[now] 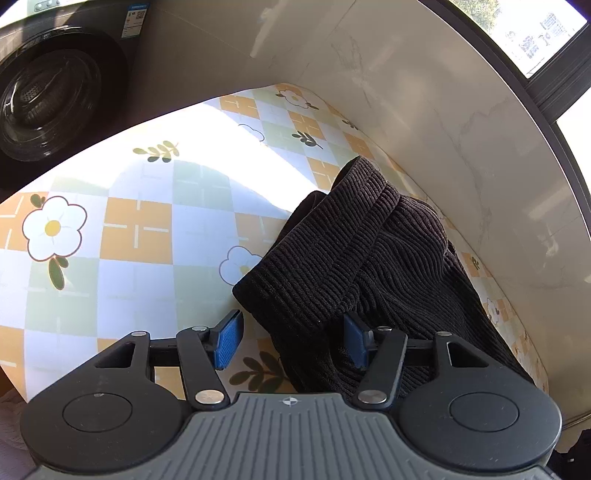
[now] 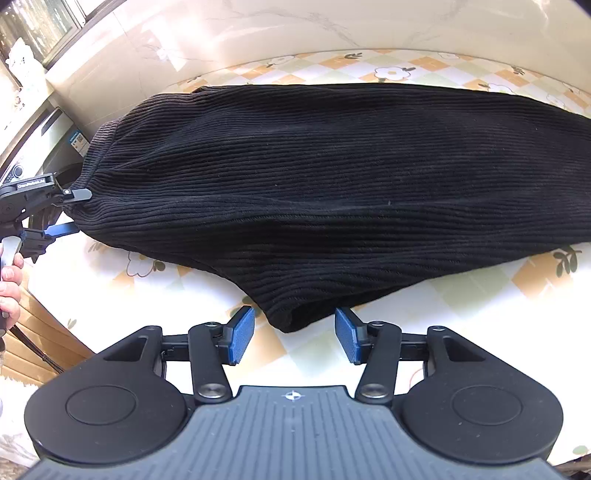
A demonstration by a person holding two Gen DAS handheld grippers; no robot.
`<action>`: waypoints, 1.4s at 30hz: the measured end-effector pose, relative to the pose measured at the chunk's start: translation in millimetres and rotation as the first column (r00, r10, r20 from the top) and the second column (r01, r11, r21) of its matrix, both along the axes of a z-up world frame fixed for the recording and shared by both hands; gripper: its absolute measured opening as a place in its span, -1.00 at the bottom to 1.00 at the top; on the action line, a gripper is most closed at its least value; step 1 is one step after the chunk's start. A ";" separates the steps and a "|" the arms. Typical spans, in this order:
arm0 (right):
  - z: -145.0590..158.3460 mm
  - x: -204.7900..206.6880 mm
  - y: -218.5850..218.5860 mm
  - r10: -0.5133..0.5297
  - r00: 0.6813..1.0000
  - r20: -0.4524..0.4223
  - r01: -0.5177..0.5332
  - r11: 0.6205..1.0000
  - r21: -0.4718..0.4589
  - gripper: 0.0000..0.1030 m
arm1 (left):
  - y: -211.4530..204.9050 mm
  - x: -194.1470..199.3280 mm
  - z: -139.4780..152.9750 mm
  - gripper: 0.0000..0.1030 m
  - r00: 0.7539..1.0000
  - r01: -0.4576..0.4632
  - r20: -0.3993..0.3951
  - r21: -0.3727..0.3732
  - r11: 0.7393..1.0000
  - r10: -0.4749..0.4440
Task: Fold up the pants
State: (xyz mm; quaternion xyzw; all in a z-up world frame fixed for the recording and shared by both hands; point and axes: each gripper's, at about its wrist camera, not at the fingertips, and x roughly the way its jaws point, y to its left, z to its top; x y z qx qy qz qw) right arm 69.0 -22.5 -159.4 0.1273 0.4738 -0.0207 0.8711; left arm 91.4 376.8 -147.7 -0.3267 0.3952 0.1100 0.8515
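On the flowered tablecloth (image 2: 424,295), against the marble wall (image 2: 258,33), the black ribbed pants (image 2: 332,177) lie stretched along the table, apparently already doubled leg on leg. You look to be at the pick-up for the next fold. Your right gripper (image 2: 294,335) straddles the low hanging corner of the cloth, jaws parted, pads not touching it. Your left gripper (image 1: 292,339) stands likewise released at the waistband end, the fabric edge between its pads but not pinched. Next you need both jaws to close on cloth, catching all layers, then to lift together and carry one end over the other. Only the right wrist view shows the full length of the garment and your other hand (image 2: 9,284); only the left shows the washing machine (image 1: 48,96).
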 end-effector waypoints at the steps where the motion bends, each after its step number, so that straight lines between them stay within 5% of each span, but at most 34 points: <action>1: 0.8 2.4 1.6 0.005 1.000 0.010 -0.005 1.000 0.000 -0.05 | 0.1 0.0 0.6 0.05 1.000 0.008 0.003 0.000 1.000 -0.008; 4: -4.8 12.9 3.4 0.003 1.000 0.002 -0.003 1.000 0.013 -0.14 | -0.7 1.6 -0.2 0.05 1.000 0.015 -0.002 0.007 1.000 -0.015; 6: -11.5 17.3 3.0 -0.013 1.000 -0.025 0.014 1.000 0.023 -0.65 | -0.4 2.2 -1.8 0.05 1.000 0.012 -0.005 0.002 1.000 -0.012; 7: -12.6 17.1 2.1 -0.013 0.999 -0.031 0.014 0.999 0.032 -0.75 | 0.0 2.0 -2.0 0.01 1.000 0.011 -0.003 0.000 1.000 -0.011; 12: 13.3 -8.6 -8.3 -0.013 0.999 0.048 0.010 0.998 0.060 -0.81 | -2.7 -0.5 -0.9 -0.20 1.000 0.000 0.017 0.023 1.000 0.000; 21: -12.4 -3.9 -13.2 -0.024 0.998 -0.059 0.031 0.992 0.120 -0.80 | -0.8 -2.0 -14.0 -0.17 0.999 -0.041 -0.021 -0.018 0.999 0.040; 25: -7.8 -4.8 -20.2 -0.049 0.995 -0.083 0.059 0.990 0.129 -0.49 | 8.3 -4.3 -12.0 0.32 0.998 -0.039 -0.057 -0.040 0.998 0.037; 31: 17.5 -21.6 -43.0 -0.153 0.988 -0.022 0.155 0.984 0.089 -0.34 | 17.5 -27.4 19.5 0.33 0.996 -0.060 -0.061 -0.006 0.998 0.060; 35: 37.2 -11.9 -54.2 -0.181 0.981 0.066 0.180 0.983 0.024 -0.20 | 26.3 -29.6 47.7 0.30 0.998 -0.063 0.028 0.004 0.998 0.063; 42: 34.0 55.8 -55.6 -0.148 0.977 0.156 0.165 0.980 -0.107 0.29 | 26.0 52.1 65.7 0.21 0.990 0.086 0.102 0.137 0.987 -0.100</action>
